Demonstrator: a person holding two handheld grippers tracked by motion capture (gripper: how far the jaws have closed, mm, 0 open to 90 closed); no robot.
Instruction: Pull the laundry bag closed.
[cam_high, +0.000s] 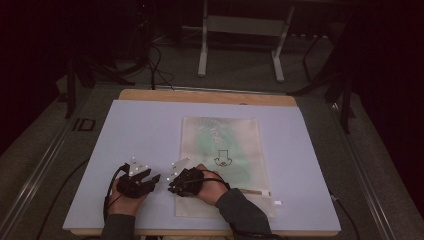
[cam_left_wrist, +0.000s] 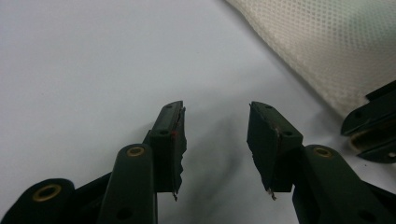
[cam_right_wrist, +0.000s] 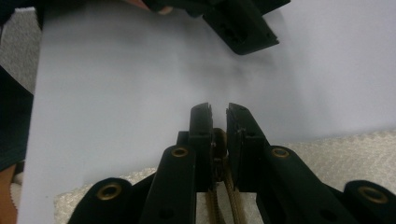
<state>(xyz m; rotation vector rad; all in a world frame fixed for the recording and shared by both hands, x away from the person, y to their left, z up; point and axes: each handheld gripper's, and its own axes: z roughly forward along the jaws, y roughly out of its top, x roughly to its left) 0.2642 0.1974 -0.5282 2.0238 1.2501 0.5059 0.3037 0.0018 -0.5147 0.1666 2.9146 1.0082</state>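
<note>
One mesh zip bag lies flat on the table, right of centre, with something green inside it. Your right claw sits at the bag's near left corner, nearly closed and pinching the zipper pull (the brown zipper tape runs back between its jaws). Your left claw rests just left of the bag, wide and holding nothing. Judging by this, the pull is gripped at the end of its track and the zip's travel remains ahead.
</note>
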